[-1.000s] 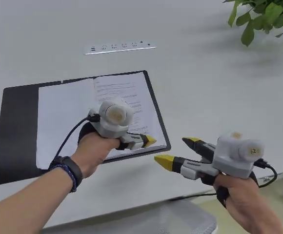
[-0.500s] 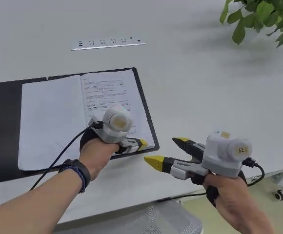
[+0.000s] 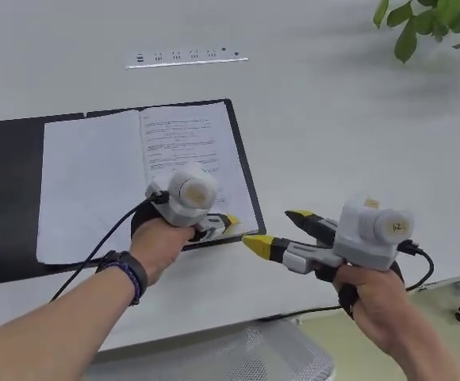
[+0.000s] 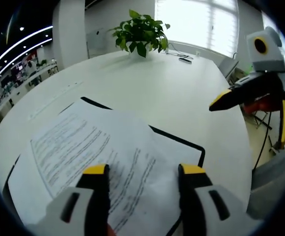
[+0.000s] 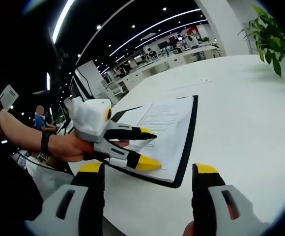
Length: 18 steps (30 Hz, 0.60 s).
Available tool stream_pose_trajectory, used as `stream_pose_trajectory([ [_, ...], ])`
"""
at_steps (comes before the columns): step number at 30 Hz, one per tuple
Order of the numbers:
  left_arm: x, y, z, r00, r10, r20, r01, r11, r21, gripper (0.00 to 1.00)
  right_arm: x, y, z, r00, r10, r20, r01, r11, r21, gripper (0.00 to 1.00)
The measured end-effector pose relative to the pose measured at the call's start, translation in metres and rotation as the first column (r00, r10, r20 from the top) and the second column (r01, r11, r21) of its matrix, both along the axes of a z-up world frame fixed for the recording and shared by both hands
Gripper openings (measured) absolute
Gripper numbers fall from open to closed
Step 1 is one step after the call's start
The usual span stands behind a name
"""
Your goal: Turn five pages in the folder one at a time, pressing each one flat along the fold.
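The black folder point(image 3: 8, 198) lies open on the white table, a blank white sheet on its left and a printed page point(image 3: 186, 147) on its right. My left gripper point(image 3: 225, 225) rests low over the printed page's near right corner, and its jaws stand open with the page point(image 4: 88, 142) beneath them. Just right of that corner, off the folder, my right gripper point(image 3: 278, 230) hovers above the table with open, yellow-tipped jaws and nothing between them. In the right gripper view, the left gripper point(image 5: 147, 147) sits on the folder point(image 5: 189, 142) ahead of my right gripper point(image 5: 148, 168).
A white power strip point(image 3: 186, 57) is set into the table beyond the folder. A leafy plant point(image 3: 436, 24) stands at the far right. The table's near edge runs just below the grippers, with a mesh chair back point(image 3: 246, 357) under it. Cables trail from both grippers.
The head camera has shifted, so the folder sits differently in the picture. Both grippers keep nearly the same places relative to the folder's near right corner.
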State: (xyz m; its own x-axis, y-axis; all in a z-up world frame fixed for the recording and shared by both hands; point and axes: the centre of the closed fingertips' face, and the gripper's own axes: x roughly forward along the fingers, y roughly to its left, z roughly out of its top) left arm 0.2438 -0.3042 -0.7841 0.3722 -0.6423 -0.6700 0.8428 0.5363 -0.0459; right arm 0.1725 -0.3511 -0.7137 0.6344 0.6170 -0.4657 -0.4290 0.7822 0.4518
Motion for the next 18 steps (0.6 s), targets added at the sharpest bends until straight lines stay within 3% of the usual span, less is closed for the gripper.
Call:
stream_pose_trajectory([
  [9, -0.002, 0.003, 0.001, 1.0, 0.018, -0.011, -0.018, 1.0, -0.023, 0.53, 0.056, 0.008, 0.001, 0.998, -0.05, 0.029, 0.047, 0.992, 0.121, 0.65],
  [15, -0.003, 0.005, 0.002, 0.999, 0.028, -0.017, -0.029, 0.999, -0.034, 0.52, 0.078, 0.029, -0.012, 0.999, -0.033, -0.006, 0.034, 0.986, 0.163, 0.62],
  [18, -0.005, 0.006, 0.002, 0.999, 0.028, -0.02, -0.028, 0.999, -0.032, 0.51, 0.084, 0.04, -0.012, 0.999, -0.037, -0.023, 0.041, 0.975, 0.221, 0.59],
])
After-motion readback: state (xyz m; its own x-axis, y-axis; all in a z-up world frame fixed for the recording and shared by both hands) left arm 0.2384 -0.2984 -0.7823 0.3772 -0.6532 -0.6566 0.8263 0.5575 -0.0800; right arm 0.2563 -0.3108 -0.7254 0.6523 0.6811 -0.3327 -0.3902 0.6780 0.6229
